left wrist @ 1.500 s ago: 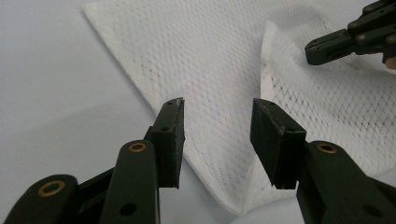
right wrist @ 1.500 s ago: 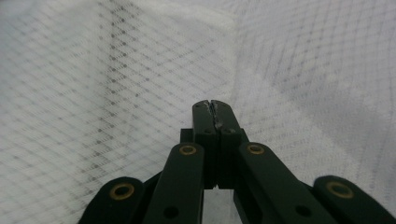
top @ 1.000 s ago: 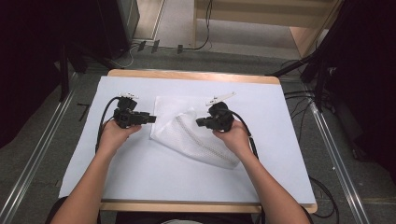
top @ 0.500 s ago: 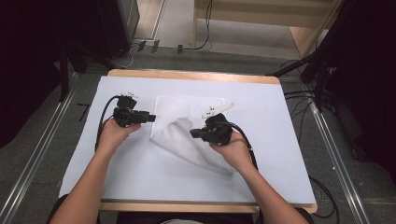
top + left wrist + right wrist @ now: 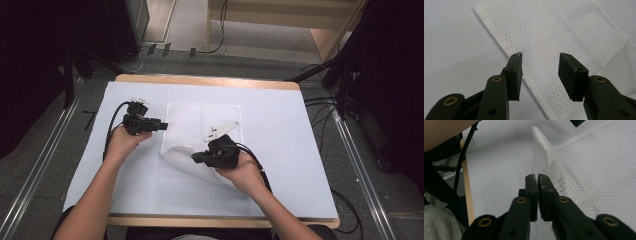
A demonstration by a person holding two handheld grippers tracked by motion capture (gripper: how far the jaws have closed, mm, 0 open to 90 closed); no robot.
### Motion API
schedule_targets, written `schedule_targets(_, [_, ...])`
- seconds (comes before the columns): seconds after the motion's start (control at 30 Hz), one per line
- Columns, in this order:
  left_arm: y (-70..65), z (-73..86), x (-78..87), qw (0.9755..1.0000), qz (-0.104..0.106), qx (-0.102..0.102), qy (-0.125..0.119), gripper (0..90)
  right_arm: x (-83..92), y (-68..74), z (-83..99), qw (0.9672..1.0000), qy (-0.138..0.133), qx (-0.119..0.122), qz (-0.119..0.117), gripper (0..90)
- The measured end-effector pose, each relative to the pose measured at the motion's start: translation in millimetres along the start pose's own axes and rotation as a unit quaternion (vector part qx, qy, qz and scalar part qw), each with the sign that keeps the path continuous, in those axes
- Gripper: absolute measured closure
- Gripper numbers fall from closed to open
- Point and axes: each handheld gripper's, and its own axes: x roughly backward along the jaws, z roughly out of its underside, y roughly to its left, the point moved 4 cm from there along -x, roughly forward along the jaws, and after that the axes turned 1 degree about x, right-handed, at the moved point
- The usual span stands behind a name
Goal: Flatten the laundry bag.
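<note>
Pinching folded cloth (image 5: 200, 130), right hand-held gripper (image 5: 196, 157) level

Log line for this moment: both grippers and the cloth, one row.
left gripper: jaws open over white cloth edge | right gripper: jaws shut on cloth, near corner lifted and folding | surface: white sheet

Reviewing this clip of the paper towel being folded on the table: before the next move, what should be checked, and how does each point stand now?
1. Right claw pinching the paper towel: ok, jaws closed on its sheet.
2. Left claw free: ok, jaws apart above the towel's edge, gripping nothing.
3. Fold under way: ok, the near corner is lifted and curls over by the right claw.
4. Far part of the towel flat: ok.
5. Edges lined up: cannot tell yet.
</note>
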Motion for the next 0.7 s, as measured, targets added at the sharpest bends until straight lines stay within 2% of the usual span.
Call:
schedule_targets(0.13, [0.5, 0.4, 1.0, 1.0000, 0.000, 0.000, 0.000, 54.9, 3.4, 1.9, -1.9, 0.9999, -0.007, -0.005, -0.008, 79.2])
schedule_targets(0.3, [1.3, 1.7, 2.0, 1.0000, -0.001, 0.003, 0.001, 54.8, 13.5, 4.2, -4.5, 0.9997, -0.021, -0.005, -0.010, 76.8])
schedule_targets(0.37, [0.7, 2.2, 2.0, 1.0000, -0.001, 0.001, 0.003, 54.7, 18.6, 3.0, -5.0, 0.9996, -0.025, -0.006, -0.004, 77.0])
schedule_targets(0.57, [-3.9, 3.1, 1.6, 1.0000, 0.000, -0.007, 0.005, 54.6, 30.2, -6.7, -5.3, 0.9991, -0.036, -0.007, 0.018, 85.6])
schedule_targets(0.7, [-3.4, 4.6, 2.6, 1.0000, -0.002, -0.004, 0.005, 54.5, 33.5, -17.2, 0.1, 0.9988, -0.038, -0.019, 0.026, 86.1])
